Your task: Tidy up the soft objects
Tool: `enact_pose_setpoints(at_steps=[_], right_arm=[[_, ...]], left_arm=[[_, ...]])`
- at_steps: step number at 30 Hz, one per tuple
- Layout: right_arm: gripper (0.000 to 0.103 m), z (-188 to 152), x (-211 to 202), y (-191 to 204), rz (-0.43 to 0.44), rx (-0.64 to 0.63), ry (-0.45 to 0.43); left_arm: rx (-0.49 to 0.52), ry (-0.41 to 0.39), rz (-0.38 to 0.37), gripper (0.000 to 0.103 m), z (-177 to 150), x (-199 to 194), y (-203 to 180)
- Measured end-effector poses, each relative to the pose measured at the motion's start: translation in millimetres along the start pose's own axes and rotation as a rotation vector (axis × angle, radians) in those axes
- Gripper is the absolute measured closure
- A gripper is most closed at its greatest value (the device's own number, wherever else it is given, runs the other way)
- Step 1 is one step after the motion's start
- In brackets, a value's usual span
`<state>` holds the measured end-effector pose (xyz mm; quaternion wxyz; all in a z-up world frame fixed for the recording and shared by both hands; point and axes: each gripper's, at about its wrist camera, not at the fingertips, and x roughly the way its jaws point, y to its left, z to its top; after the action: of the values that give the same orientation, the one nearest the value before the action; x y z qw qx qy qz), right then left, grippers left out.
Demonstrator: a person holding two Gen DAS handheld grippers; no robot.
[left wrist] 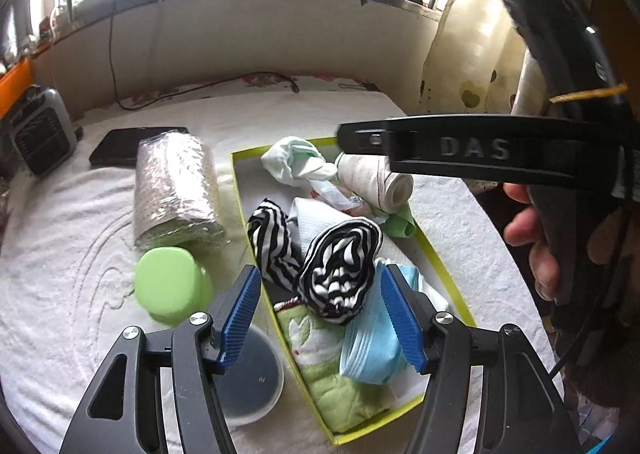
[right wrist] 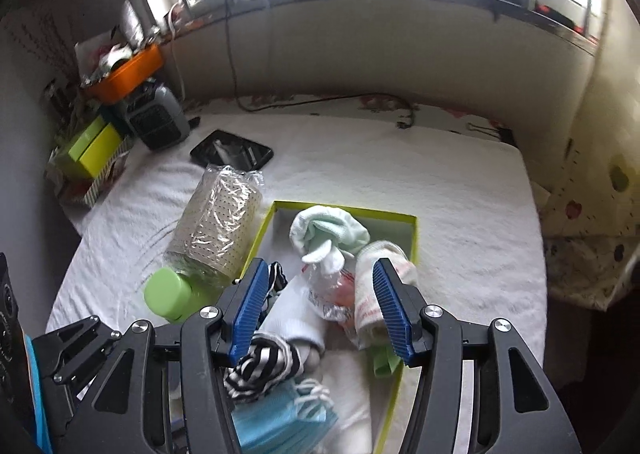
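striped cloth (left wrist: 340, 274) lies bundled in the yellow-green box (left wrist: 440, 254) on the bed (left wrist: 60, 254), just ahead at twelve o'clock of the left claw (left wrist: 320, 318), nearer it than the right claw (right wrist: 316, 310); both claws are spread, holding nothing.

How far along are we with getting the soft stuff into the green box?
Done: striped cloth, blue masks, socks and green towel lie in the box. In hand: nothing; left gripper and right gripper are open. Left: wrapped roll outside.
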<state>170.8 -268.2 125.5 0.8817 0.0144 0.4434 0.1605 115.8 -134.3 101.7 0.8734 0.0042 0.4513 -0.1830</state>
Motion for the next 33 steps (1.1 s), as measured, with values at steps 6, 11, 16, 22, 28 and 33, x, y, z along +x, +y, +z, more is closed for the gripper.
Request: enact_pose_setpoints(at_steps=[6, 11, 16, 22, 28, 33], right_arm=[[0.047, -15.2, -21.9, 12.1, -0.050, 0.017, -0.040], [0.047, -25.9, -40.1, 20.8, -0.054, 0.060, -0.079], [0.047, -41.5, -59.7, 37.6, -0.068, 0.081, -0.120], [0.047, -63.3, -66.6, 57.6, -0.072, 0.104, -0.121], [0.047, -89.3, -71.6, 72.2, -0.118, 0.126, -0.124], [0.047, -111.4, -70.5, 83.2, -0.150, 0.126, -0.113]], left_arm=[[-0.004, -0.008, 0.041, 0.040, -8.9, -17.5, 7.7], [-0.017, -0.025, 0.060, 0.040, -14.1, -34.4, 14.7], [-0.032, -0.045, 0.087, 0.040, -20.6, -51.9, 24.4], [-0.053, -0.052, 0.120, 0.040, -35.1, -67.4, 36.8], [-0.056, -0.050, 0.137, 0.040, -49.8, -75.3, 45.3], [-0.074, -0.046, 0.163, 0.040, -64.8, -76.8, 53.6]])
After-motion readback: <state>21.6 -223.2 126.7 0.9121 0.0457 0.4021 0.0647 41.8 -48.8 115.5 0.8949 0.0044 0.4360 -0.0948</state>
